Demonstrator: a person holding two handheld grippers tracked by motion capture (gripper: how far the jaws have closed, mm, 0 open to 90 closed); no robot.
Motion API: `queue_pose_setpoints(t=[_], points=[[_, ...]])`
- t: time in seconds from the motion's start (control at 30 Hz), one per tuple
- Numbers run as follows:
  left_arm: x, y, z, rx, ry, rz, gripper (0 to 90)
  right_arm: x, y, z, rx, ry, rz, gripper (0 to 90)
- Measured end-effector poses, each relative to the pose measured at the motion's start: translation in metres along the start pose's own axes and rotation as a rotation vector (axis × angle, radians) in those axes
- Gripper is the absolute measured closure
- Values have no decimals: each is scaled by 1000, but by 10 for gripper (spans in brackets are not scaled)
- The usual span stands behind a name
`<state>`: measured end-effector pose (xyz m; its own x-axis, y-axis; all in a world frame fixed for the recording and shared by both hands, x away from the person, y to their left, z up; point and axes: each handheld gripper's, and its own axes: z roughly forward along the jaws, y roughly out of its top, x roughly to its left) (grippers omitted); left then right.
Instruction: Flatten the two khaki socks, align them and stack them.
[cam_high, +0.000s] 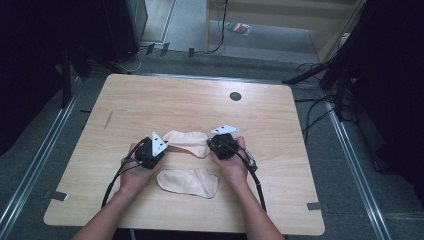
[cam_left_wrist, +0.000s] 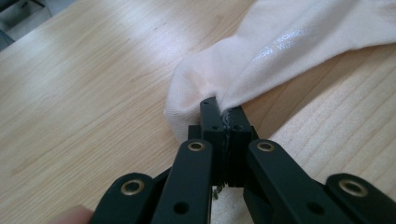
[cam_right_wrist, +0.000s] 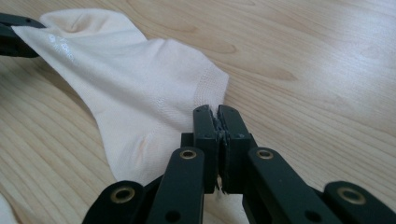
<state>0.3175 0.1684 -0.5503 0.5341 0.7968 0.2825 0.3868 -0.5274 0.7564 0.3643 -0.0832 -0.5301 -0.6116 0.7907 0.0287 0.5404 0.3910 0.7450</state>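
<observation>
A pale pink sock lies stretched between both grippers on the wooden table. My left gripper is shut on the sock's left end, the cloth pinched between the jaws. My right gripper is shut on its other end, the edge clamped between the jaws. In the right gripper view the left gripper's black jaws hold the far tip. A second sock of the same colour lies flat nearer the person, between the two wrists.
A round dark hole sits near the table's far edge. Cables trail from both grippers toward the front edge. Dark stands and cables crowd the floor around the table.
</observation>
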Motion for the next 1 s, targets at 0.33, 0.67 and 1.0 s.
queue_pose_setpoints(t=[0.33, 0.67, 1.0], points=[[13, -11, -4, 21, 40, -58, 835, -11, -10, 1, 25, -52, -30, 881], [35, 4, 3, -54, -48, -301, 603, -33, -7, -22, -127, -139, 105, 638], [59, 29, 45, -20, -224, -562, 624, -30, -18, -11, -52, -69, 184, 637]])
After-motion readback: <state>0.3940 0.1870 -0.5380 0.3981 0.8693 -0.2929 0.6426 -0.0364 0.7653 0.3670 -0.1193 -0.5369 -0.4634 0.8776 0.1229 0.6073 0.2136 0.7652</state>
